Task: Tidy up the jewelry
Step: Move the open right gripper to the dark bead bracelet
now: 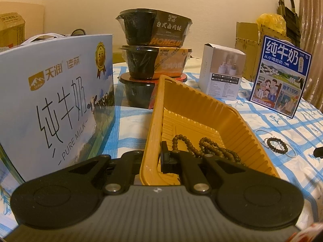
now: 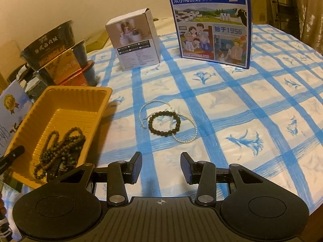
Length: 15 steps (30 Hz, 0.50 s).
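Left tongs (image 1: 156, 157) clamp the near wall of the yellow tray (image 2: 26, 119), steadying it. Right tongs (image 2: 161, 168) hang open, empty. Dark bracelet (image 2: 164, 124) and pearl strands (image 2: 184, 130) lie at twelve o'clock on the surface (image 2: 252, 104): next, probably reach forward, pinch one.

Left gripper (image 1: 155, 157): outer finger hidden behind tray (image 1: 149, 133) wall at 6 o'clock. Milk carton (image 2: 212, 20) cut off at 12 o'clock. Small box (image 2: 134, 40) print illegible.

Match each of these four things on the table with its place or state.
1. brown bead string
2. dark bead bracelet
3. left tool
4. right tool

A. open above the cloth
B. clamped on the yellow tray's rim
C. on the checked tablecloth, overlapping a pearl strand
D. inside the tray

Pairs: 1-D, 2-C, 3-B, 4-A
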Motion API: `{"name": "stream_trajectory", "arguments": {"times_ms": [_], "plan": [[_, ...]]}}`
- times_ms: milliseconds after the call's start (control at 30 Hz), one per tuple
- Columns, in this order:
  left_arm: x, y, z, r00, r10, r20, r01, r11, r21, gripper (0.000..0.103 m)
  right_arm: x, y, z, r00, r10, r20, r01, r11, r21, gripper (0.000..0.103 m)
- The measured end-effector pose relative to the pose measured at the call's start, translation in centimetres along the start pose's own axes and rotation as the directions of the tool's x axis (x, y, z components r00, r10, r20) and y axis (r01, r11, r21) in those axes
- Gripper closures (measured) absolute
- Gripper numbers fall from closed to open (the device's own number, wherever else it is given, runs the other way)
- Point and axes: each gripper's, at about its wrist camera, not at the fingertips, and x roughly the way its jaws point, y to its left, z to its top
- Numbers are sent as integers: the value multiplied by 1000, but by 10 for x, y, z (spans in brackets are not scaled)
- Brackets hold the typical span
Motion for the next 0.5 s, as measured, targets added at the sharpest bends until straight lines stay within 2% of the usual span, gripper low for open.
{"name": "stream_trajectory", "arguments": {"times_ms": [500], "plan": [[0,-1,0,1000,2,-4,-2,1000,8,97,34,-9,21,999,-38,3,38,997,-68,61]]}}
